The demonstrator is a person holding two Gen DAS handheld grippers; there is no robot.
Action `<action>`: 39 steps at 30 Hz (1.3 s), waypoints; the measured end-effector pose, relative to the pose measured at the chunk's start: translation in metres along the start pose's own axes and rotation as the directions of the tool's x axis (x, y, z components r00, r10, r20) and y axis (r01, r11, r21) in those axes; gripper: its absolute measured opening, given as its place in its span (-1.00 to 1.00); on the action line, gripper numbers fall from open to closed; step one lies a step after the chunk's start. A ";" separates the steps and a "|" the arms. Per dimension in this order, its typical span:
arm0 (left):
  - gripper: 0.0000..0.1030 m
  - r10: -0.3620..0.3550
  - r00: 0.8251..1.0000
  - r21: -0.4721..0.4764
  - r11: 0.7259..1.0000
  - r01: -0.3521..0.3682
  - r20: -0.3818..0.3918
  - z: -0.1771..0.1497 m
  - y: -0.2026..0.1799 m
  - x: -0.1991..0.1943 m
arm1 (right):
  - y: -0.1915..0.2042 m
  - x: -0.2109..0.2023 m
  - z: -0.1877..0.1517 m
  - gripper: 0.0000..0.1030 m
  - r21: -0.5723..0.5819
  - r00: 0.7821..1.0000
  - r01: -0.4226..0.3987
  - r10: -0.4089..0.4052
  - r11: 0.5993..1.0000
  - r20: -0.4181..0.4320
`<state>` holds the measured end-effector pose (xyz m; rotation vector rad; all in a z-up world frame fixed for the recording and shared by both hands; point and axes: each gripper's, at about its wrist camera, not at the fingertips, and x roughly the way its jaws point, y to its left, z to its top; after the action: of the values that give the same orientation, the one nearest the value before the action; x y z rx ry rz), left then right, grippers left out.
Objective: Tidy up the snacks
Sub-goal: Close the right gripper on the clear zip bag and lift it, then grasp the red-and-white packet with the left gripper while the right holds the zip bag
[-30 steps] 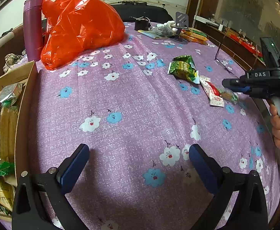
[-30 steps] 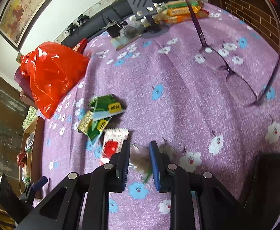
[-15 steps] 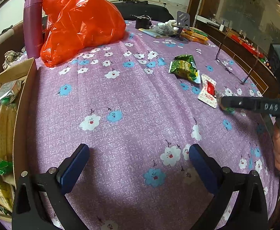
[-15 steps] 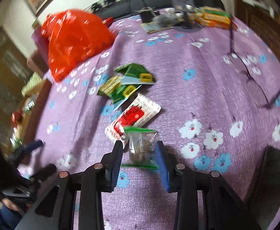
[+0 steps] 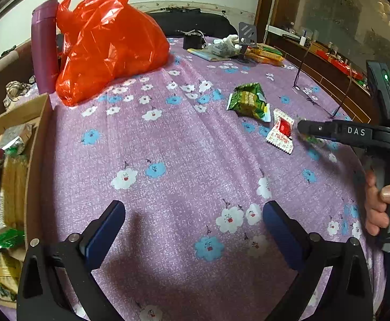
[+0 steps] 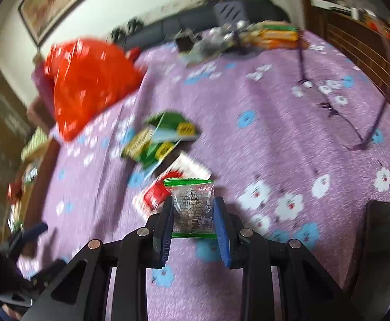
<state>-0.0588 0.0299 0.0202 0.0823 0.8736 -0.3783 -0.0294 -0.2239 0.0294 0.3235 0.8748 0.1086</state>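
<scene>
Clear green-edged snack packet (image 6: 193,208) between tongs (image 6: 195,215)

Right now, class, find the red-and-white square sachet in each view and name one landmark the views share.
Left wrist: red-and-white square sachet lies right of centre, by the right gripper.
Right wrist: sachet sits centre, behind the clear packet.
Shared landmark: orange plastic bag, upper left.

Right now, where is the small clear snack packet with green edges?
In the right wrist view, the small clear snack packet with green edges sits between the closing jaws of the right hand-held gripper, just in front of the red-and-white sachet on the purple floral cloth.
</scene>
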 end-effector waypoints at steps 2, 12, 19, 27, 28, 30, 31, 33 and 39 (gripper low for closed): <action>0.91 -0.017 1.000 0.020 1.000 0.016 0.026 0.007 -0.009 -0.011 | -0.009 -0.001 -0.003 -0.41 0.029 0.999 -0.011 0.010 1.000 0.039; -0.01 -0.064 0.995 0.213 0.974 0.078 -0.074 0.068 -0.091 0.035 | -0.026 -0.022 0.004 -0.40 0.071 0.989 0.004 -0.014 0.997 0.147; -0.33 -0.055 0.987 0.233 0.968 0.089 -0.148 0.077 -0.115 0.078 | -0.040 -0.029 0.006 -0.40 0.123 0.986 0.010 -0.030 0.992 0.162; -0.36 -0.022 0.988 0.249 0.967 0.060 -0.151 0.084 -0.129 0.102 | -0.040 -0.031 0.006 -0.40 0.124 0.985 0.010 -0.031 0.992 0.167; -0.40 -0.028 0.988 0.238 0.969 0.064 -0.153 0.086 -0.127 0.104 | -0.040 -0.030 0.006 -0.40 0.123 0.986 0.009 -0.030 0.992 0.165; -0.48 -0.035 0.988 0.211 0.975 0.066 -0.149 0.087 -0.124 0.105 | -0.040 -0.030 0.006 -0.40 0.121 0.986 0.006 -0.026 0.993 0.166; -0.50 -0.043 0.988 0.195 0.978 0.072 -0.149 0.086 -0.122 0.103 | -0.039 -0.031 0.006 -0.40 0.119 0.986 0.006 -0.026 0.993 0.167; -0.53 -0.055 0.988 0.177 0.981 0.081 -0.147 0.082 -0.118 0.099 | -0.036 -0.031 0.005 -0.40 0.109 0.985 -0.002 -0.017 0.994 0.169; -0.55 -0.099 0.985 0.083 0.990 0.112 -0.143 0.050 -0.093 0.067 | -0.023 -0.031 0.005 -0.40 0.053 0.984 -0.046 0.036 0.998 0.175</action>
<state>-0.0168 -0.0873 0.0091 0.1484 1.0001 -0.5163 -0.0465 -0.2538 0.0473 0.3982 0.6993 0.0923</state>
